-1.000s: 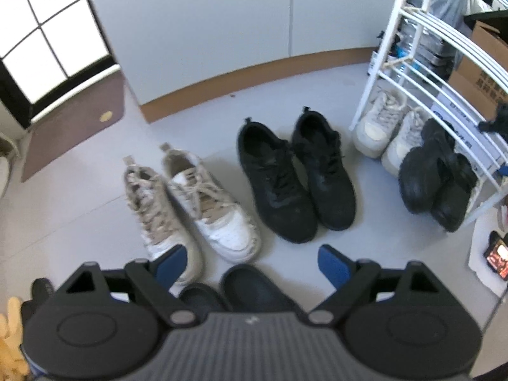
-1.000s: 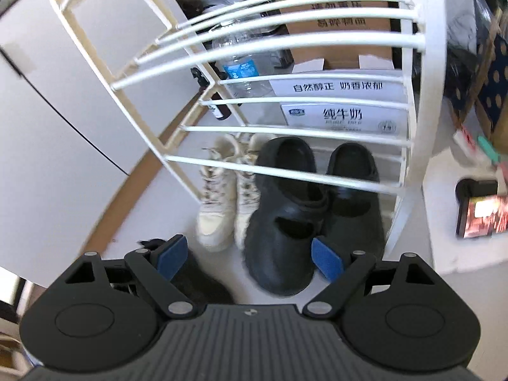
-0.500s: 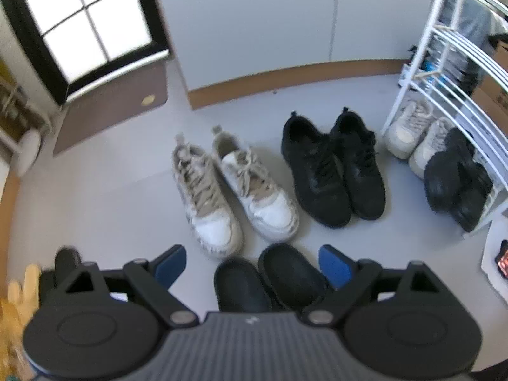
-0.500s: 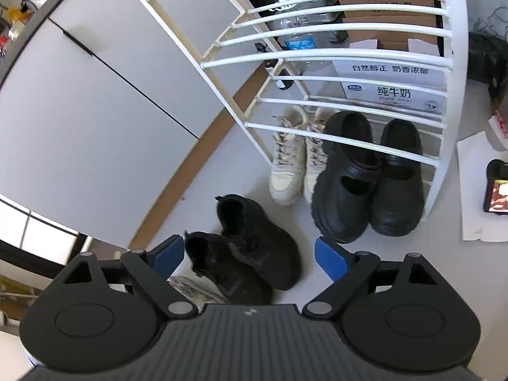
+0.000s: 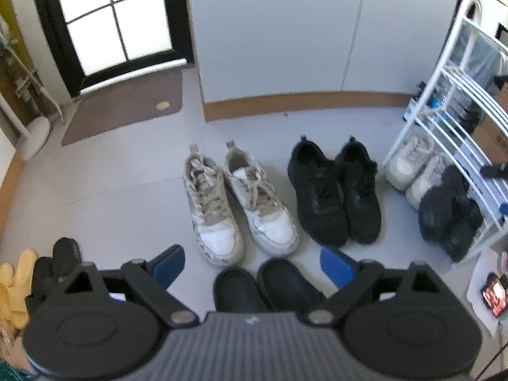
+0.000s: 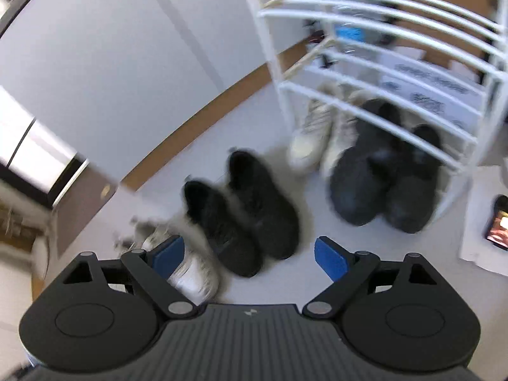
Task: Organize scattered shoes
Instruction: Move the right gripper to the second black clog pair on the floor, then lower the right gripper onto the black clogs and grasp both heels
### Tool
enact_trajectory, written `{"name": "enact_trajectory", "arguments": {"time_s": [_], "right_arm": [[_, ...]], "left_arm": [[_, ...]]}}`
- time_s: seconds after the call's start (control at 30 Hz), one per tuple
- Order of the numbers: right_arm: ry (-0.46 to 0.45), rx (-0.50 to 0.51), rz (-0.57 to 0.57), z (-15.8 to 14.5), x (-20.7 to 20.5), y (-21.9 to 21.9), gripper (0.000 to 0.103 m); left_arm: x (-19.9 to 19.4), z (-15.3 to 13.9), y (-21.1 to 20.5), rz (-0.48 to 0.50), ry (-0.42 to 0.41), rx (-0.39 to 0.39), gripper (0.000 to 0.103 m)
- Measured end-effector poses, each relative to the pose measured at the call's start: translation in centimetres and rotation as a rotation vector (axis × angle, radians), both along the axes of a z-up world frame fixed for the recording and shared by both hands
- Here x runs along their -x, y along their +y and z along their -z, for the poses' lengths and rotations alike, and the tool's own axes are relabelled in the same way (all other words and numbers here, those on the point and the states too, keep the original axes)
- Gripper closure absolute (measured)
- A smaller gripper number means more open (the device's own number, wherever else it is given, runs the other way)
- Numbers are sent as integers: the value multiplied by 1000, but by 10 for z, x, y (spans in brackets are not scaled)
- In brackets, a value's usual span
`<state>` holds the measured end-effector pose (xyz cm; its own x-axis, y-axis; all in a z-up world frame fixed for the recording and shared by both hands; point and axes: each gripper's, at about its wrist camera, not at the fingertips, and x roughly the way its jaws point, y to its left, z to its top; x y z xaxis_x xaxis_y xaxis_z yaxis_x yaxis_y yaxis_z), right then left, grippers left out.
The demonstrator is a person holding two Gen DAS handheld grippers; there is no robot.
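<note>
On the grey floor stand a pair of white and beige sneakers (image 5: 235, 203) and a pair of black sneakers (image 5: 333, 190) side by side. Two black slip-on shoes (image 5: 270, 285) lie just below my left gripper (image 5: 252, 262), which is open and holds nothing. Cream sneakers (image 5: 412, 168) and chunky black shoes (image 5: 451, 216) sit at the foot of the white wire shoe rack (image 5: 460, 101). My right gripper (image 6: 249, 255) is open and empty, high above the black sneakers (image 6: 241, 216); the rack (image 6: 381, 63) and chunky black shoes (image 6: 384, 174) lie to its right, blurred.
A brown doormat (image 5: 123, 108) lies before a black-framed glass door. Yellow slippers (image 5: 12, 282) and another black shoe (image 5: 63, 254) sit at the left edge. A phone on white paper (image 5: 493, 292) rests on the floor at the right. Boxes (image 6: 438, 85) fill the rack.
Both grippers have pulled back and up from the shoes. The left view now takes in the door and mat; the right view has swung left from the rack to the black sneakers.
</note>
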<state>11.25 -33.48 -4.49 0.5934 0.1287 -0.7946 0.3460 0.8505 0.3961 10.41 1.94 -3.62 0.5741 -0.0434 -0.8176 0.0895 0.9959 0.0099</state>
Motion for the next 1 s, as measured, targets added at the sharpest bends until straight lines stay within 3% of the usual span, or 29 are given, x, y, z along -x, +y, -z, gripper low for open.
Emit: {"name": "enact_trajectory", "arguments": {"time_s": [0.1,0.33,0.5,0.6,0.83,1.0], "right_arm": [[1,32,-89,7,-5,27,10],[59,88,-230,35,-15,82,10],[124,85,-324,60,-22,121,11],[161,138,-428,82,-24,155,11],[262,122,-576,122,-26,199,30],[297,89,-589,134,-30,205,30]], "left_arm": [[-5,-1,2,-5,-4,33,9],[-11,-2,2,38,-41,-28,9],[-18,5,8,43,-25,-31,9],[-23,12,14,39,-9,-49,9],[-35,26,43,-12,30,-36,9],[-40,47,68,-59,91,-26,9]]}}
